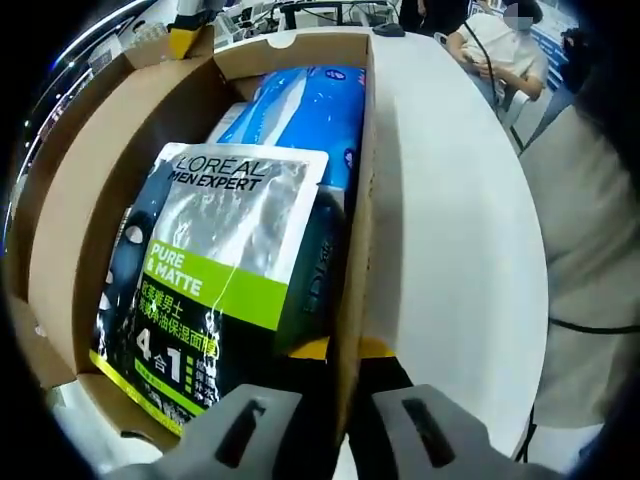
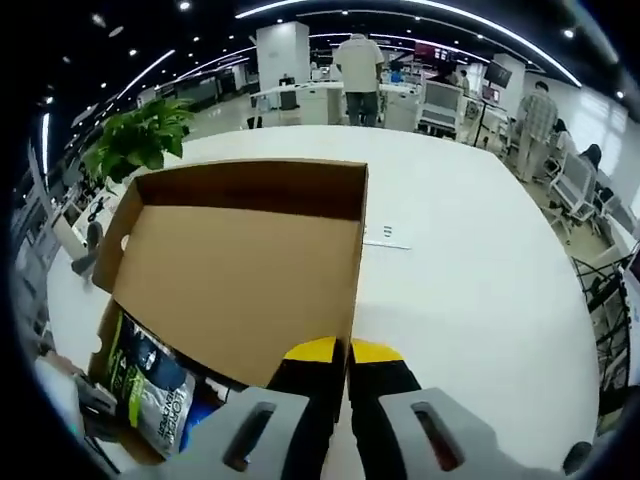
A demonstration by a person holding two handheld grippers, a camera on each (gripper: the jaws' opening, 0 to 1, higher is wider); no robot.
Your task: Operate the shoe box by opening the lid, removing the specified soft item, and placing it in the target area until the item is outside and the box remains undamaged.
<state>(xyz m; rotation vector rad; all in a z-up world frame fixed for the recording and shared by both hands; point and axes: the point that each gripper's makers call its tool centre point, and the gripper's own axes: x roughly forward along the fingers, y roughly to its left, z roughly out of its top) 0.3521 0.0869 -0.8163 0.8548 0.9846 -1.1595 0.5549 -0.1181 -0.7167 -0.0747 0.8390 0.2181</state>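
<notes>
The brown shoe box [image 1: 100, 210] lies open on the white table [image 1: 450, 230]. Inside it a black, grey and green L'Oreal Men Expert pouch [image 1: 215, 270] rests on top of a blue soft pack [image 1: 305, 115]. My left gripper [image 1: 343, 350] sits at the near end, its yellow-tipped jaws shut on the box's right wall [image 1: 355, 200]. The lid [image 2: 240, 270] is swung up, its bare cardboard inside facing the camera. My right gripper [image 2: 347, 352] is shut on the lid's right edge. The pouch [image 2: 150, 385] shows below the lid.
The white table [image 2: 470, 270] stretches wide to the right of the box. A potted plant [image 2: 140, 140] stands at its far left. People stand and sit at desks beyond the table [image 2: 360, 65]. A seated person [image 1: 500, 50] is near the far corner.
</notes>
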